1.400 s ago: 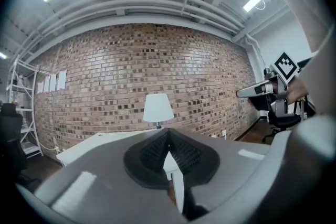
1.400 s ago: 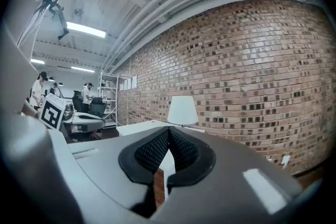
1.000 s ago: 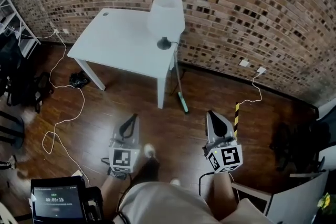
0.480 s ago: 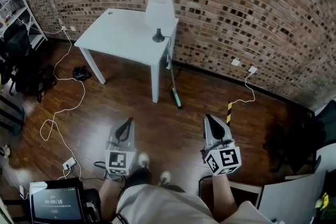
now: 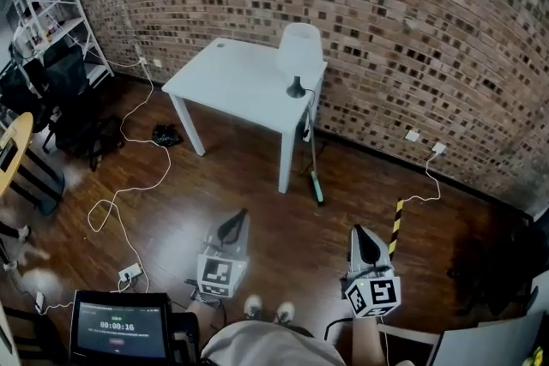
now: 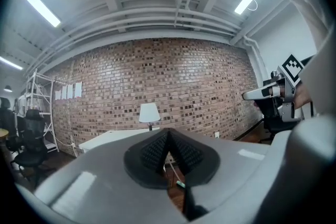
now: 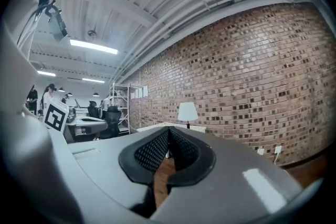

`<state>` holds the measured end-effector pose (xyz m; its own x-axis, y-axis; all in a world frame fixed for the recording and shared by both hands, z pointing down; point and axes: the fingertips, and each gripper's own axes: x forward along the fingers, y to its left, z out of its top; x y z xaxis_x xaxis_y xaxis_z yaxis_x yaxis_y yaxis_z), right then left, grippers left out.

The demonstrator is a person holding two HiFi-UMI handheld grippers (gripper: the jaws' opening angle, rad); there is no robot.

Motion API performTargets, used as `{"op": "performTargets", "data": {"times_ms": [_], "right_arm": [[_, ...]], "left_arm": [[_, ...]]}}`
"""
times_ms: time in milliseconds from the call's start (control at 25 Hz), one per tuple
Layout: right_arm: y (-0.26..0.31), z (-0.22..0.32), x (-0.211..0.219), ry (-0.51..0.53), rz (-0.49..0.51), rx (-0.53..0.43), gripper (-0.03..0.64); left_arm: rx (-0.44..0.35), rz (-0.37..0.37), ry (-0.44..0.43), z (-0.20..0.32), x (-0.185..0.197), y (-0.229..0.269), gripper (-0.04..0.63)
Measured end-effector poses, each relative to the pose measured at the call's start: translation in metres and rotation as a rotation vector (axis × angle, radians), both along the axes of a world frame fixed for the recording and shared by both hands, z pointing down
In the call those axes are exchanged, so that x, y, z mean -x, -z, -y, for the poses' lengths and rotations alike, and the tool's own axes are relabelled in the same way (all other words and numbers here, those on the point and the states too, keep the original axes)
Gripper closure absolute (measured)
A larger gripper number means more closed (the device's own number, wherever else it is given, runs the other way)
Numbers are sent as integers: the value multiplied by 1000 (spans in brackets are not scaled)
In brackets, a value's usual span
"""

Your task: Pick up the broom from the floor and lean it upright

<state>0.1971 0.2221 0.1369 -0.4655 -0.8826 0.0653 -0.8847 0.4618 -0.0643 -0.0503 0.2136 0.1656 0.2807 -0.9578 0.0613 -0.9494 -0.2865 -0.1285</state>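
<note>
- The broom (image 5: 317, 187) is off the floor's flat. It stands tilted, its green head down on the wooden floor (image 5: 171, 219) and its thin handle running up to the near corner of the white table (image 5: 232, 81).
- Whether the handle touches the table leg or the table edge cannot be told from the head view.
- A white lamp (image 5: 300, 51) stands on that same corner of the table, just above the broom, and the brick wall (image 5: 386, 13) is behind it.
- The left gripper (image 5: 238, 219) is clenched with its pads pressed together and nothing between them. It points level toward the table, well apart from the broom.
- The right gripper (image 5: 358, 231) is also clenched and empty. It is held level beside the left one, far from the broom.
- In the left gripper view the broom's green head (image 6: 180, 184) shows low in the frame, beyond the closed jaws.
- A yellow-and-black striped post (image 5: 397, 219) stands just beyond the right gripper.
- A white cable (image 5: 129, 184) winds across the floor on the left.
</note>
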Motion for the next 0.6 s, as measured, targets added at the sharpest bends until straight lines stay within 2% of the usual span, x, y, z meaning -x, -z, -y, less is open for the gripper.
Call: {"op": "performTargets", "data": {"times_ms": [160,280,600], "right_arm": [[8,3,20,-31,12,-24,606],[8,5,21,-36,-18,-17,606],[16,11,28,-32,-19,-24,606]], "left_arm": [[4,10,17,-4,24,2,595],[9,5,16,-6,27,0,595],[-2,8,12,-6,33,6,595]]}}
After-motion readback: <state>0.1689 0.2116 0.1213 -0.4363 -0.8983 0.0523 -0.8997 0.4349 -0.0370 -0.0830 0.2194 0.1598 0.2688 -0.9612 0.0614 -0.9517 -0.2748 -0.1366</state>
